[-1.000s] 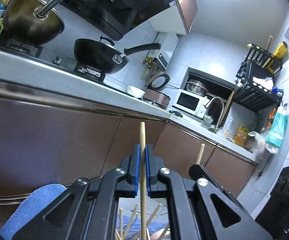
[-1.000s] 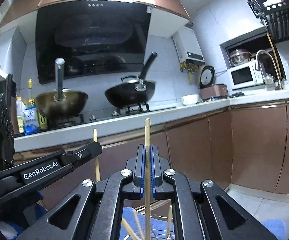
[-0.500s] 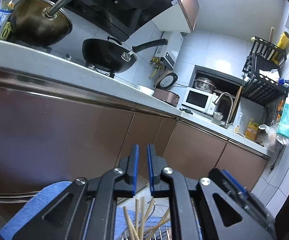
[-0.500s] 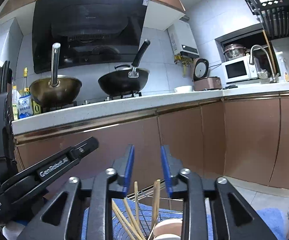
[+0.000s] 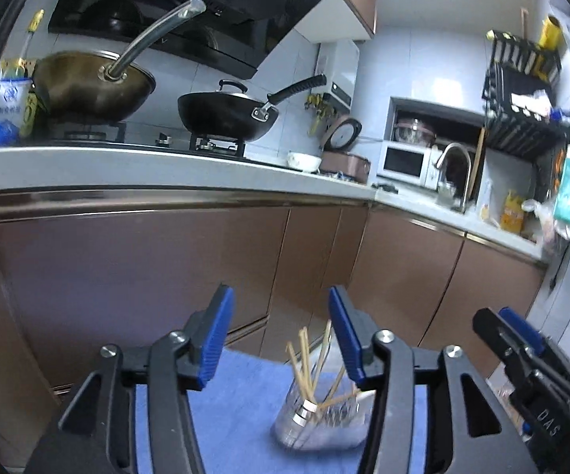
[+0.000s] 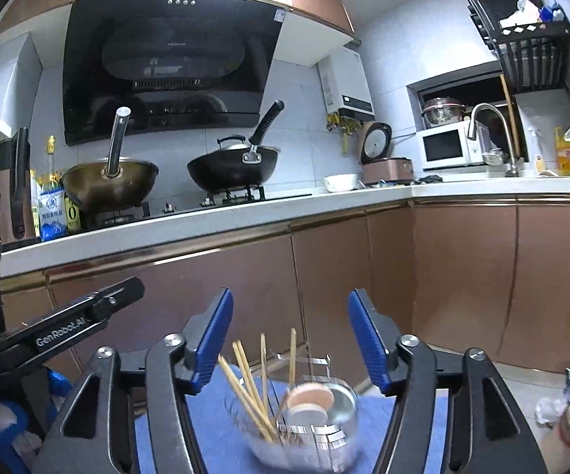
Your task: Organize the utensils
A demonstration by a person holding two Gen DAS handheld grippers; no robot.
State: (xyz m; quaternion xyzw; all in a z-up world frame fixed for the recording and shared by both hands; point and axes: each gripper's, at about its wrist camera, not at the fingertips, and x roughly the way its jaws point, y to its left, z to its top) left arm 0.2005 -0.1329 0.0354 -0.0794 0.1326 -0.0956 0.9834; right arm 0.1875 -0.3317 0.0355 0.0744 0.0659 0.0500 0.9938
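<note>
Both the left gripper (image 5: 281,335) and right gripper (image 6: 289,339) are opening, jaws wide and empty, above the wire holder (image 6: 304,434) of chopsticks (image 6: 251,387) on a blue mat (image 5: 237,414) (cabinets (image 6: 245,288) just beyond, floor free rightward).

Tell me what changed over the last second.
Both claws let go: the left claw and right claw, each shut on a chopstick a second ago, are opening and empty. The chopsticks stand in the holder. The woks and the counter look unchanged.
</note>
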